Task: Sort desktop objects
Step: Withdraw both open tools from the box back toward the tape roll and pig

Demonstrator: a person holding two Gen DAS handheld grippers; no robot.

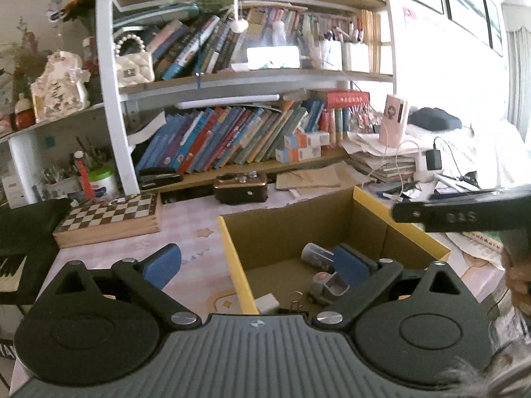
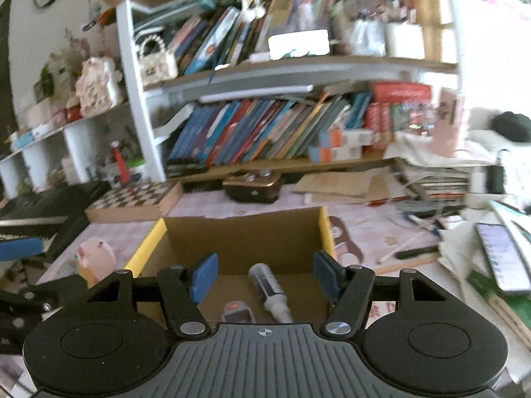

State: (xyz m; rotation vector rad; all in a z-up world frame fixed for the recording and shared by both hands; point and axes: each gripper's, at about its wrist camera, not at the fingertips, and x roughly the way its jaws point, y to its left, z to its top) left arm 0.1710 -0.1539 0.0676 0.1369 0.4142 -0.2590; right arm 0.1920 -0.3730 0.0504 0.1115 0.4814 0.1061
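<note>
My left tongs (image 1: 257, 265) gape wide and empty above the cardboard box (image 1: 285, 232). My right tongs (image 2: 265, 277) stand half open, holding nothing, with a tube (image 2: 267, 287) in the box at twelve o'clock.

One cardboard box (image 1: 332, 232) holds one tube (image 2: 268, 285), one small grey toy car (image 1: 327, 287), one white eraser (image 1: 267, 302) and one binder clip (image 1: 295, 300). On the bench (image 1: 186, 232): one chessboard (image 1: 109, 217), one pink pig figure (image 2: 96, 257), one phone (image 2: 502, 255).

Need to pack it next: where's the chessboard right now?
Left wrist view: the chessboard lies on the desk left of the cardboard box, below the bookshelf.
</note>
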